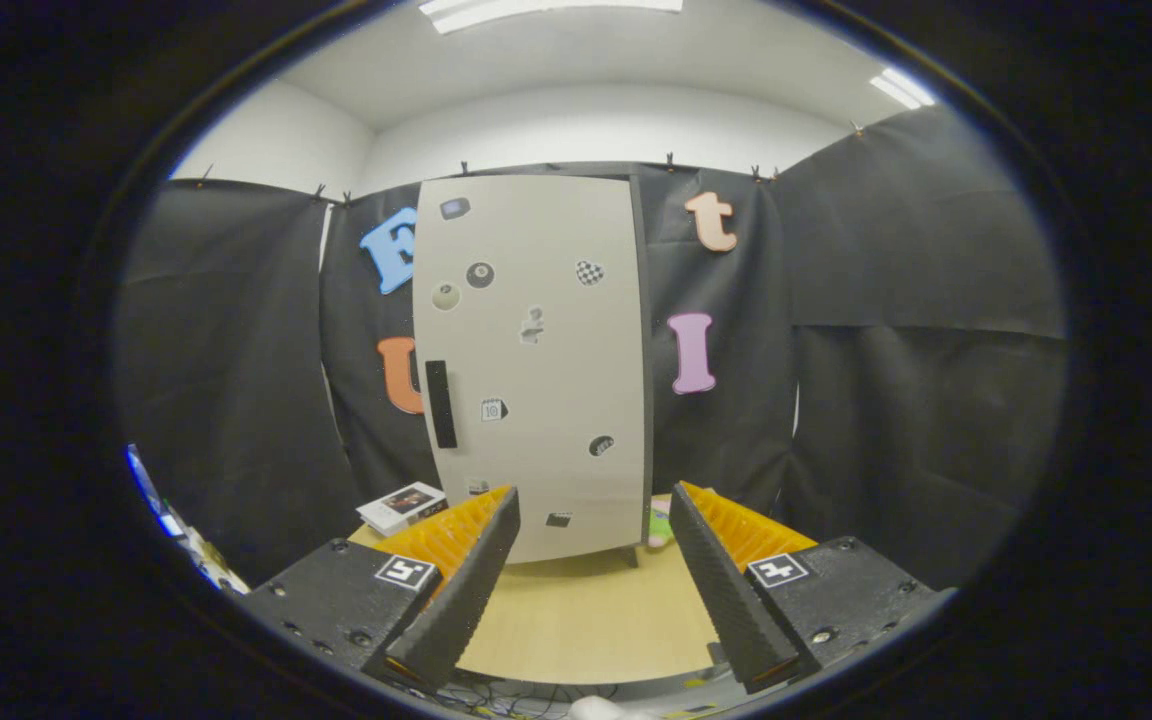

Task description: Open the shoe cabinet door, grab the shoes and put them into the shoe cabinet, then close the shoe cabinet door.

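A tall pale shoe cabinet (534, 360) stands at the far end of the wooden table (586, 610), its door shut. The door carries several small stickers and a dark vertical handle (440, 403) near its left edge. My gripper (591, 520) is open, its two fingers wide apart with nothing between them, some way short of the cabinet's lower front. A small piece of a green and pink thing (660, 524) peeks out at the cabinet's right foot, just behind the right finger; I cannot tell what it is.
A small white box (401, 506) lies on the table left of the cabinet, beyond the left finger. Black cloth walls close the booth behind and on both sides. Cables hang below the table's near edge.
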Tool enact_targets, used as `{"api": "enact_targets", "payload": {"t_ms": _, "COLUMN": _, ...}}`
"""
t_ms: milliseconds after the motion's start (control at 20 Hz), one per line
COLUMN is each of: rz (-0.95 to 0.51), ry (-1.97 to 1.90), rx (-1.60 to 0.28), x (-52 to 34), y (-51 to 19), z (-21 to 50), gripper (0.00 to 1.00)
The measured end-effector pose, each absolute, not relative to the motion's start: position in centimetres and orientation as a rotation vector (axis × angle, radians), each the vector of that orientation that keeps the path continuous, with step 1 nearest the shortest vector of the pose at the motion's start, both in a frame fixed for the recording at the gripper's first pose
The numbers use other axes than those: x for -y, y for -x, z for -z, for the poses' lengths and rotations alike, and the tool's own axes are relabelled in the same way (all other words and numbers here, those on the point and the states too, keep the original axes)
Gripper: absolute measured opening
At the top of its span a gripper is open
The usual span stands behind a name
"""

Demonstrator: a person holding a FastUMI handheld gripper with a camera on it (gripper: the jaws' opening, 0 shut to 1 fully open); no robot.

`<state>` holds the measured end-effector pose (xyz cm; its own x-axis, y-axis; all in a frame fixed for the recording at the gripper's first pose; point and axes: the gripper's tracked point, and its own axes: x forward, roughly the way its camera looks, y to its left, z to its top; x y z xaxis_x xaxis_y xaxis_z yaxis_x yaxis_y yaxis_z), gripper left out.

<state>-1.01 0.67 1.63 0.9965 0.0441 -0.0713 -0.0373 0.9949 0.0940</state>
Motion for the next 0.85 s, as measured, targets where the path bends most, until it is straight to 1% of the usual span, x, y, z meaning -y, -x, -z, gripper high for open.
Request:
{"api": "enact_targets", "payload": {"t_ms": 200, "rz": -0.03, "ry": -0.077, "rx": -0.069, "x": -0.4, "y": 1.5, "z": -1.4, "gripper": 0.98}}
{"api": "enact_targets", "payload": {"t_ms": 850, "rz": -0.058, "ry": -0.074, "rx": -0.059, "x": -1.9, "y": 1.6, "z": -2.1, "gripper": 0.98}}
